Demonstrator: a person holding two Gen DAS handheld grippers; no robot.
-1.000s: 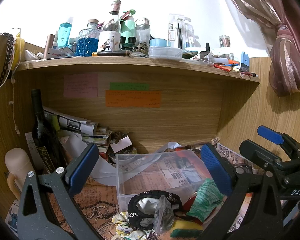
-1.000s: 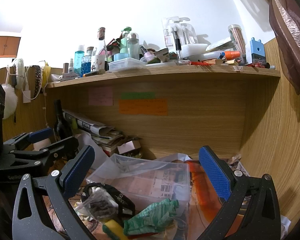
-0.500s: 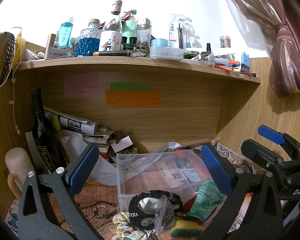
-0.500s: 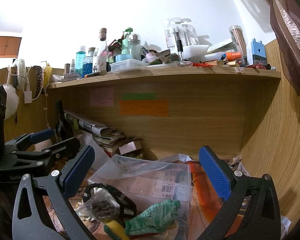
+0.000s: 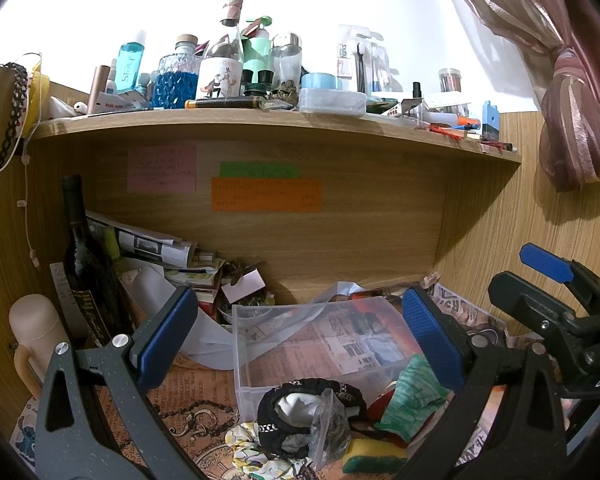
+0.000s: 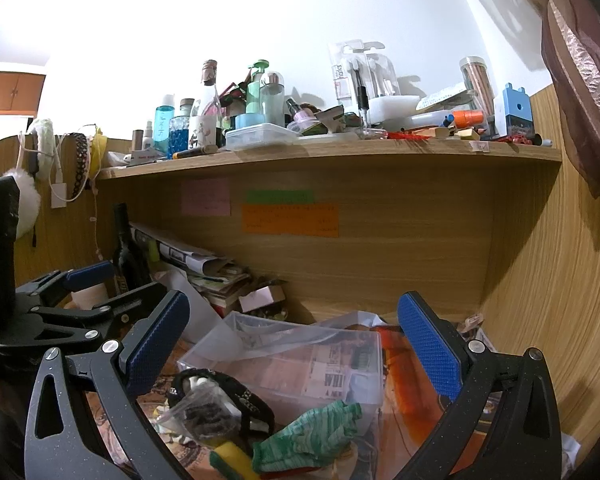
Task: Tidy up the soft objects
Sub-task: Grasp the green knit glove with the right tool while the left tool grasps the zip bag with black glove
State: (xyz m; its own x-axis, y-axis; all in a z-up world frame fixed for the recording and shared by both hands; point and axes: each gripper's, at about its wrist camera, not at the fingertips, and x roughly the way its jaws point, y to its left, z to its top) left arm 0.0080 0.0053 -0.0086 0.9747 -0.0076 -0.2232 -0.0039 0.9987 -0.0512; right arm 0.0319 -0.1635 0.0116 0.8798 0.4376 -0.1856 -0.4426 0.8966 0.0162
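A clear plastic box (image 5: 312,344) stands open on the desk; it also shows in the right wrist view (image 6: 300,360). In front of it lies a pile of soft things: a black headband (image 5: 300,404), a green cloth (image 5: 412,392), a yellow-green sponge (image 5: 374,456), a floral scrunchie (image 5: 256,452) and a small plastic bag (image 5: 328,428). The green cloth (image 6: 308,436) and headband (image 6: 224,396) also show in the right wrist view. My left gripper (image 5: 300,328) is open and empty above the box. My right gripper (image 6: 292,332) is open and empty, to the right of the left one.
A dark wine bottle (image 5: 84,264), a beige flask (image 5: 36,332) and stacked papers (image 5: 160,252) stand at the back left. A wooden shelf (image 5: 260,124) crowded with bottles hangs overhead. A wooden side wall (image 6: 548,280) and a pink curtain (image 5: 572,120) close the right.
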